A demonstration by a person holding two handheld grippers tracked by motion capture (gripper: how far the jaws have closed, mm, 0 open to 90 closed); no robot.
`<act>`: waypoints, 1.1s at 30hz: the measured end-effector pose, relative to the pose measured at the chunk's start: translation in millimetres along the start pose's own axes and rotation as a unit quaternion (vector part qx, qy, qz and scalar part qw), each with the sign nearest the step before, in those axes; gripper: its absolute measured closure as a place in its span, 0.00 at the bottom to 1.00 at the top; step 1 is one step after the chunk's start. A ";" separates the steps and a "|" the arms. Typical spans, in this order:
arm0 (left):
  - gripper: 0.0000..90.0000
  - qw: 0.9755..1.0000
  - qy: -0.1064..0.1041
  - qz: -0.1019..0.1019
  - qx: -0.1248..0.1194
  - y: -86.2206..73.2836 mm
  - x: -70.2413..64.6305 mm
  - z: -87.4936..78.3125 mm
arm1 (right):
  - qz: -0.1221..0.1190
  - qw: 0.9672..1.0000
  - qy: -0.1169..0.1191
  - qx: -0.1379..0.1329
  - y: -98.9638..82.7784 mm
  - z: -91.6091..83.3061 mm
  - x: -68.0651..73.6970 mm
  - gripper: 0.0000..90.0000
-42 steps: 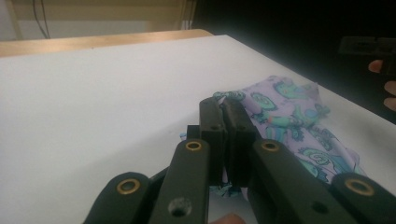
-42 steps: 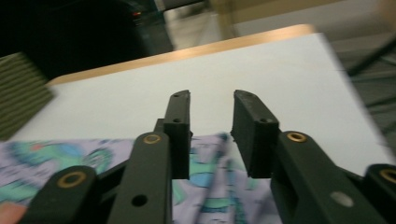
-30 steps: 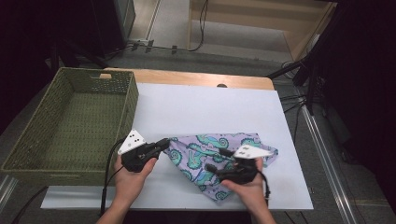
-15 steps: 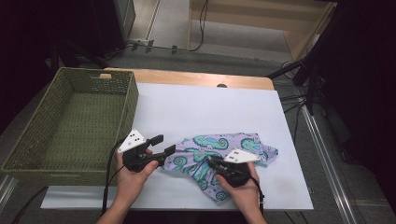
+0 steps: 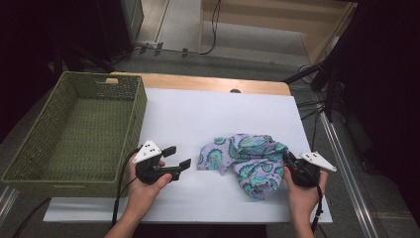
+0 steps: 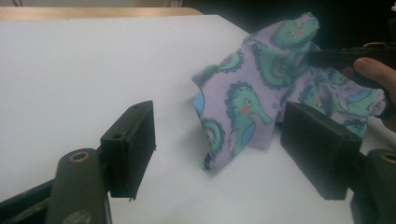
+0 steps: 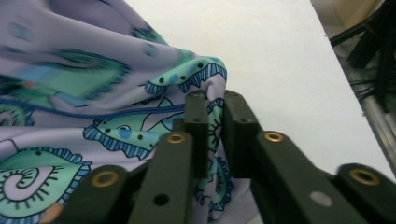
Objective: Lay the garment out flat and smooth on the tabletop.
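Note:
A lilac cloth [image 5: 245, 158] printed with teal seahorses lies bunched on the white sheet [image 5: 223, 114], right of centre. My right gripper [image 5: 287, 159] is at its right edge. In the right gripper view a fold of the cloth [image 7: 93, 93] is pinched in my right gripper [image 7: 214, 105], whose jaws closed on it and have just eased a little. My left gripper [image 5: 179, 156] rests left of the cloth, apart from it. Its jaws have just been opening, with nothing between the pads [image 6: 133, 140]; the cloth [image 6: 238, 102] lies ahead of them.
A green woven basket [image 5: 139, 114], with nothing visible inside, stands at the left edge of the sheet, just beyond my left hand. The wooden table edge [image 5: 208, 83] runs along the back. Cables and dark stands crowd the floor to the right.
My left jaws opened and let go of the cloth. My right jaws shut on its right side and moved right, dragging the cloth with them into a bunch.

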State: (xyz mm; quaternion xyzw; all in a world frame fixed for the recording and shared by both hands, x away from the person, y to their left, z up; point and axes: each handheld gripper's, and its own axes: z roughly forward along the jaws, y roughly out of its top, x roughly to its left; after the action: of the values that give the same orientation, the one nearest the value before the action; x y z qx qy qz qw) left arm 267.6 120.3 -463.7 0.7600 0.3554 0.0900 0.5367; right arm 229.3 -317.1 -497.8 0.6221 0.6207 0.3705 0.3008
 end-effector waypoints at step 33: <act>0.00 0.999 -0.041 0.010 0.034 -9.4 -6.1 13.6 | -0.077 0.983 0.148 0.075 -12.0 21.2 83.0 0.85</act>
State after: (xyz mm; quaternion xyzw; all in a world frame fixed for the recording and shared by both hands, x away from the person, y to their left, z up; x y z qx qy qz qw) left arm 266.1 107.8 -476.0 0.7844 0.3288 0.0517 0.5234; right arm 236.7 -232.1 -512.2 0.5318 0.7301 0.3869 0.1858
